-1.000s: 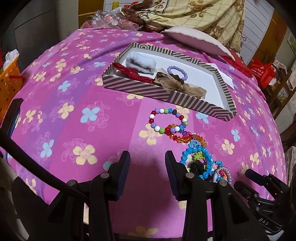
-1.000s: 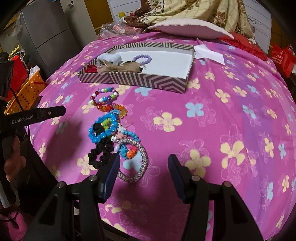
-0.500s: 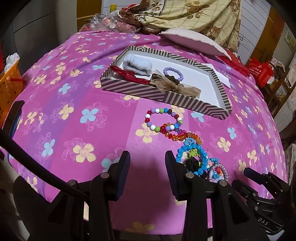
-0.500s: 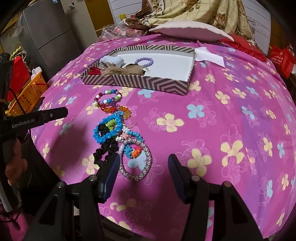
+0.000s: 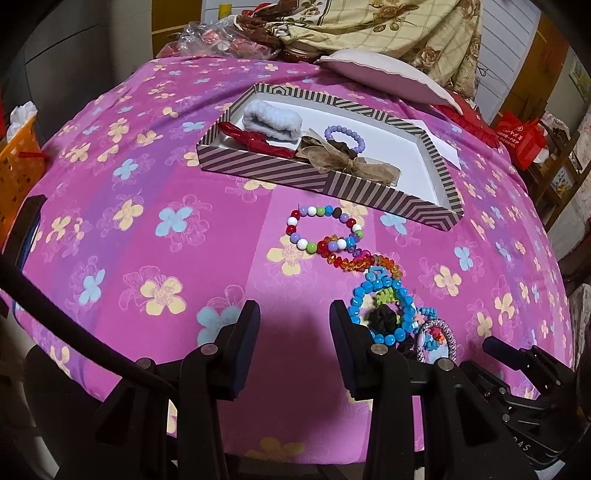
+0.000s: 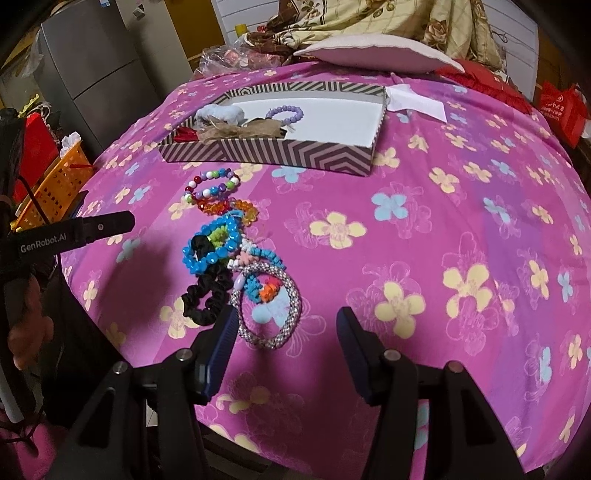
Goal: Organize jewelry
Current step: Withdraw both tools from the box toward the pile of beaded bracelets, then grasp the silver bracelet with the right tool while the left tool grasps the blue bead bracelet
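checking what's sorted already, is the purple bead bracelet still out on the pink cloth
No, the purple bead bracelet lies inside the striped box, beside the brown ribbon bow.

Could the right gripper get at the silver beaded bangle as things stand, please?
Probably yes: the right gripper is open and empty, and the silver beaded bangle lies flat just ahead, though a blue beaded bracelet overlaps its far side.

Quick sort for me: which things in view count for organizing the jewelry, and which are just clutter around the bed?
Part of the job:
- striped box
- purple bead bracelet inside it
- multicolour bead bracelet
- orange bead bracelet
- blue bead bracelet
- silver woven bangle
- black scrunchie

Just lying about:
- white pillow
- orange basket
- red bag
- floral blanket
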A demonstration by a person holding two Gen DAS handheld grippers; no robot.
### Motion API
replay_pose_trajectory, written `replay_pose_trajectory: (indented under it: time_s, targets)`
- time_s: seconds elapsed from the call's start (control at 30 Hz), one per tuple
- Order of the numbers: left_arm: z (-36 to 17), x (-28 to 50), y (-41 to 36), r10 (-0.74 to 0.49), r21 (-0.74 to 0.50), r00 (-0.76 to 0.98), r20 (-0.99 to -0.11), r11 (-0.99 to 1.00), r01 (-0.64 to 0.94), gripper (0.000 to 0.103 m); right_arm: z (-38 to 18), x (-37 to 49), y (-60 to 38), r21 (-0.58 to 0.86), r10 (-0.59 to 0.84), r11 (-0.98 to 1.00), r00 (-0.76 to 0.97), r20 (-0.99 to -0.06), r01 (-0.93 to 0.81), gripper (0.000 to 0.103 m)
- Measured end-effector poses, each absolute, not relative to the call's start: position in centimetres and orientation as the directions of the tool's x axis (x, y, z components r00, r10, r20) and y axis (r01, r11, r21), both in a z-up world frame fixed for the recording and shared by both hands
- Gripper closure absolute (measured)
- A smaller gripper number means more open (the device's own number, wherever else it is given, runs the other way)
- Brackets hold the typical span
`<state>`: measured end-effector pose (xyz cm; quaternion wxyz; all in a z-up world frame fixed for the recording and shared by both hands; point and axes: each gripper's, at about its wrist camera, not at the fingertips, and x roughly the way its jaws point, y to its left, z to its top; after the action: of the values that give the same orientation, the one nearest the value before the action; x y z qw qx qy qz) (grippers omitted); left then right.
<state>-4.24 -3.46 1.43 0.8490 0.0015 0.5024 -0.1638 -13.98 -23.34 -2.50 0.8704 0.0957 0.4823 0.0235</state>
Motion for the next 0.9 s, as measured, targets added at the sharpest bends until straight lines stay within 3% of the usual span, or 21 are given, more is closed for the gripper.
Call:
replay_pose_trajectory:
  time_s: [0.57, 0.9]
  targets:
    - [-0.8, -2.1, -4.6, -0.358, -0.272, 0.312, -0.88, 0.918, 0.287, 0.043, -4.0, -13.7, -23.5, 0.17, 0.112, 0.983, 0.52, -0.847, 0.065, 0.045]
    - [-2.6, -1.3, -7.6, -0.332, -0.236, 0.252, -0.909, 0.908, 0.346, 0.043, -4.1, -13.0, -22.8, 0.09, 0.064, 0.996, 0.533, -0.844, 0.023, 0.045]
